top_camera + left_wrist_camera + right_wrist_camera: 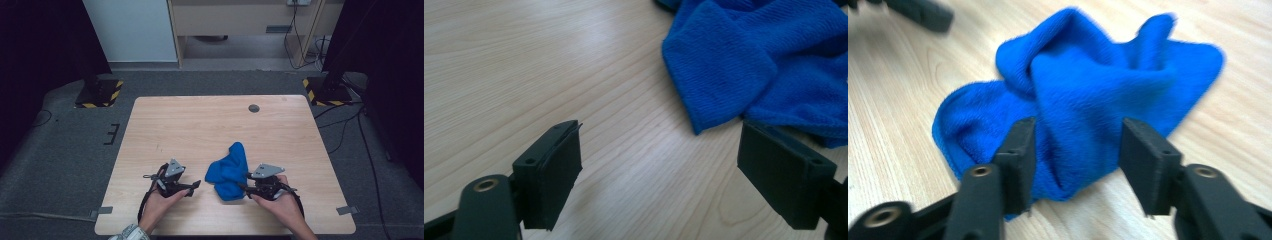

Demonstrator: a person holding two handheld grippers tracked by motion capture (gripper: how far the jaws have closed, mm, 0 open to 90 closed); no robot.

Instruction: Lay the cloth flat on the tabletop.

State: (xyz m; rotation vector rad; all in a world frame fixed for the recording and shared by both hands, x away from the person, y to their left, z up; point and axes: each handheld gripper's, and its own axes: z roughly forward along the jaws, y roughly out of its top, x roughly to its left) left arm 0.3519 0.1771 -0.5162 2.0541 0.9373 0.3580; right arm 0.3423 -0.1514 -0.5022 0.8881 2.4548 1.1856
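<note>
- The right gripper (1075, 165) had its jaws partly open, with a fold of the blue cloth (1083, 100) between them — the pads did not press on it.
- The left gripper (659, 165) stood wide open over bare desk (524, 65), holding nothing, just beside the cloth's edge.
- The cloth lay crumpled on the desk's near half — between the two grippers.

I'm seeing the cloth (228, 171) lying crumpled on the table (210, 125), toward its near edge. My left gripper (196, 186) is sitting just left of it, my right gripper (243, 182) at its right edge, jaws straddling a fold.
</note>
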